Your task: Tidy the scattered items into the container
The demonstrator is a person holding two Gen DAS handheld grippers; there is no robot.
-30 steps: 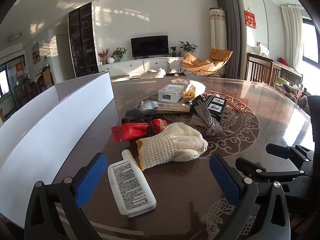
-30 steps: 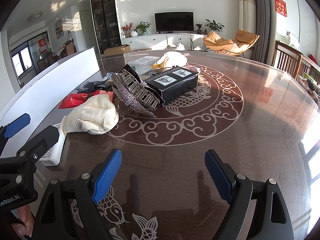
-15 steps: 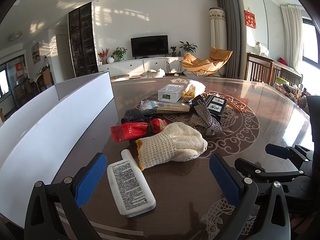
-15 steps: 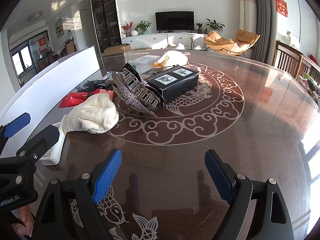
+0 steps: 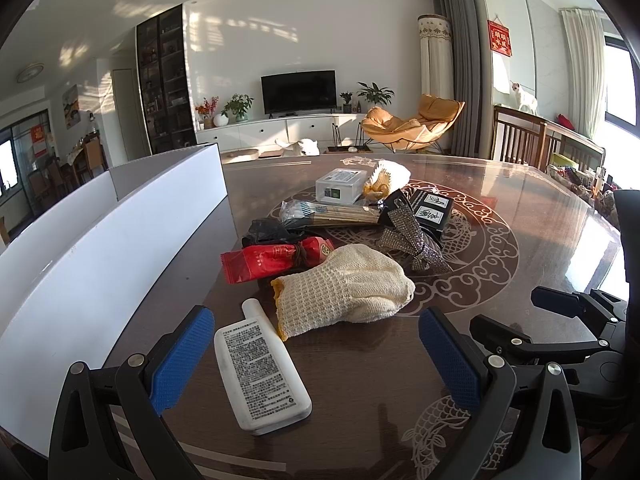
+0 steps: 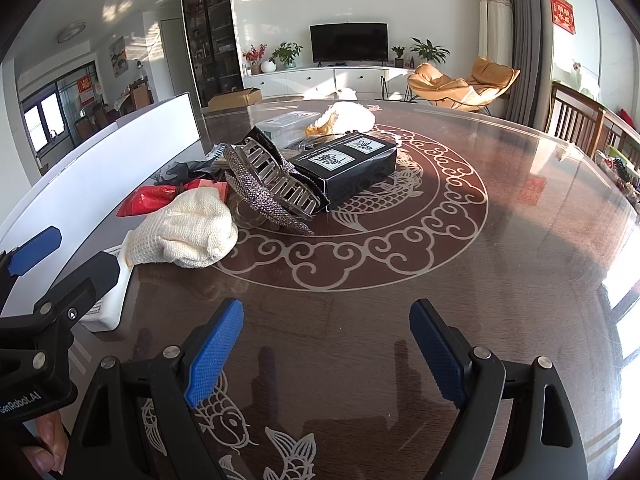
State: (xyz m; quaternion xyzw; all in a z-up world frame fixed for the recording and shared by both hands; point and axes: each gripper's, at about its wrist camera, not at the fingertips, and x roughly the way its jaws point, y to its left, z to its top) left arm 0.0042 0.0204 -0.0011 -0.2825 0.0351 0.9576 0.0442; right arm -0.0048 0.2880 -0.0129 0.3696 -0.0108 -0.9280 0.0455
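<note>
You have one white container standing along the left edge of the table, and every place below is given from that container. Just beside its wall lies one white bottle, flat, cap pointing away from you. To the right of the bottle is one cream knitted glove, its cuff touching the bottle's neck. Behind the glove lies one red packet, then one black bag, one bundle of chopsticks, one clear plastic box, a second glove far back, one glittery hair claw and one black box, farthest from the container. Your left gripper is spread wide with nothing between its pads; the bottle lies between its fingers, nearer the left one. Your right gripper is also released and empty, over bare tabletop, well apart from the pile. The left wrist view shows the whole bottle and the chopsticks; the right wrist view shows only the bottle's edge, but reveals the hair claw's teeth and a fingertip holding the left tool.
</note>
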